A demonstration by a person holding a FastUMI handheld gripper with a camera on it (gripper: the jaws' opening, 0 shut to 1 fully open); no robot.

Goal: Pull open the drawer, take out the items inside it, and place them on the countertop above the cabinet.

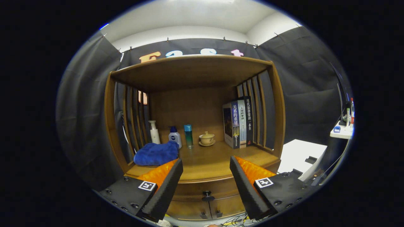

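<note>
black foam fingers (167,186) sit closest to the lens, spread wide with nothing between them, so the tool (206,173) is open and empty as it faces the cabinet (274,104). right between the fingertips, a little below them, is the drawer (202,189) with its small dark knob (206,196), and the front looks flush with the frame, so by my reading the pull hasn't started. that puts us at the very beginning: drawer to open, whatever is inside to lift out, all of it yet to land on the worktop (214,160). what the drawer holds can't be seen.

just beyond the left finger a folded blue towel (157,154) lies on the worktop's near left corner. behind it stand a white pump bottle (154,131), a white bottle with a blue cap (174,135) and a slim teal bottle (188,135), then a small lidded cup on a saucer (207,138). a row of books (238,122) stands upright against the right slats.

the middle and front right of the worktop stay bare, a fair landing spot. under the drawer are two small cabinet doors (208,209), and loose cables (235,219) lie on the floor below.
</note>
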